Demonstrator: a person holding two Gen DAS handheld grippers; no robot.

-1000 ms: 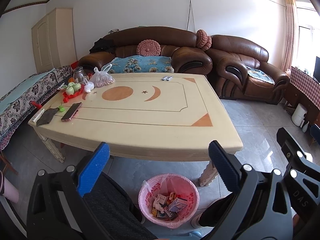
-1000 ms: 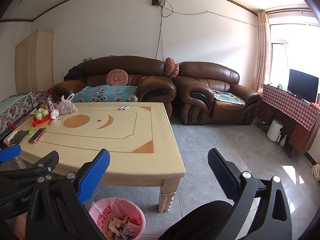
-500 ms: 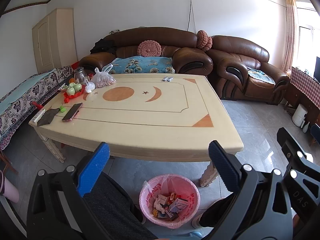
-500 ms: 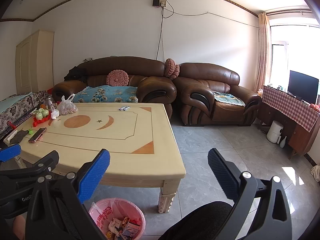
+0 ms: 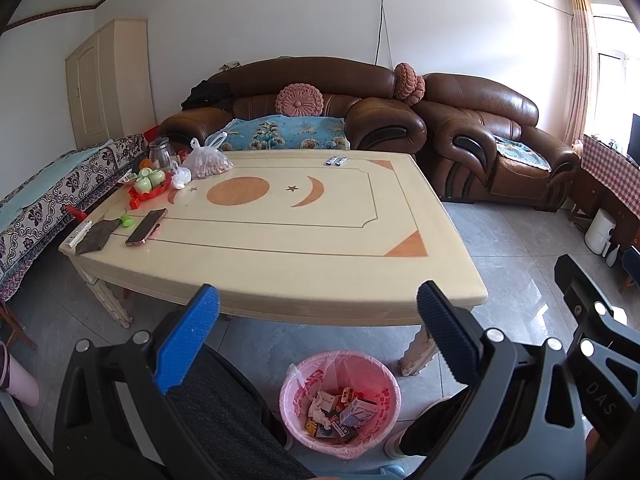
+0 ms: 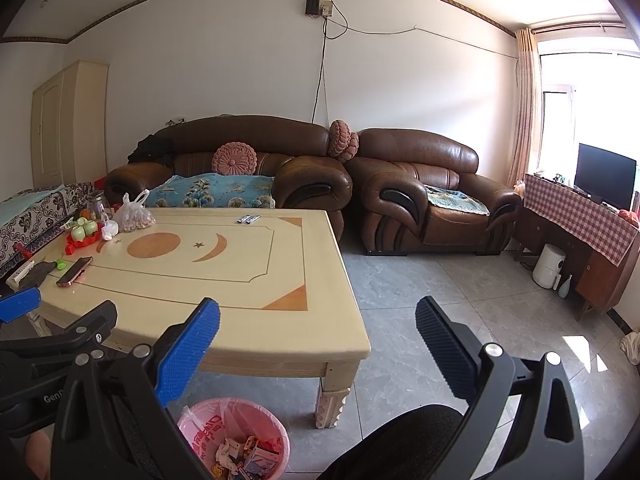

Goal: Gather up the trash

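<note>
pink bin [image 5: 340,368], cream table [image 5: 280,264] with orange moon pattern, brown sofa [image 5: 304,104].

Little can be read from here. In the left wrist view, the black frame of the right gripper [image 5: 600,364] at the right edge carries the raised letters "DAS". In the right wrist view, the black frame of the left gripper [image 6: 52,396] at the left edge shows "Gen", the rest cut off. The pink liner of the bin [image 5: 340,400] has red printed characters on its rim, too creased to make out. The small boxes [image 5: 344,410] inside bear print too small to read.
</note>
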